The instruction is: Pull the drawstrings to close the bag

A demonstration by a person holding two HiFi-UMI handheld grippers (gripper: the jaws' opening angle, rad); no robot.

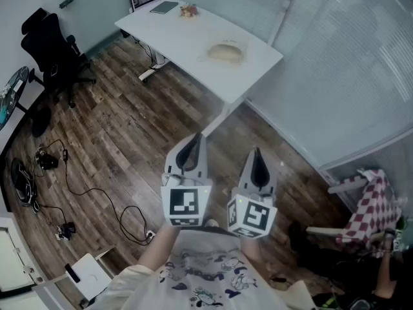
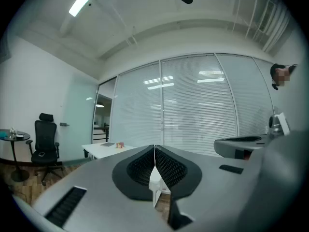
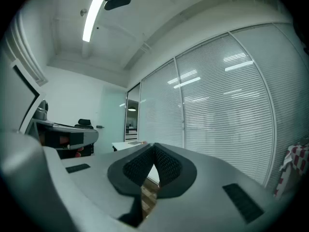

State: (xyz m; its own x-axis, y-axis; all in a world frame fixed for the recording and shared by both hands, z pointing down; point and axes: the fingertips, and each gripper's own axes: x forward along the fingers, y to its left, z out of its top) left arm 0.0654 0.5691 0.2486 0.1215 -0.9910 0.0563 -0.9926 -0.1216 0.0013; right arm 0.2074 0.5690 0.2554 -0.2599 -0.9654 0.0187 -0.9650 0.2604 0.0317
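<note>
1. Head view: I see the left gripper [image 1: 192,146] and the right gripper [image 1: 257,155] held side by side close to the body. They are over the wooden floor [image 1: 122,141], well apart from the white table [image 1: 187,28]. The bag [image 1: 226,51], a pale heap, lies on that table. I'd walk up first; the drawstrings are too small to make out from here.
2. Left gripper view: the jaws are pressed together with nothing between them. They must part before taking a string.
3. Right gripper view: likewise clenched and empty. I'd take one string in each gripper and pull outward evenly.
</note>
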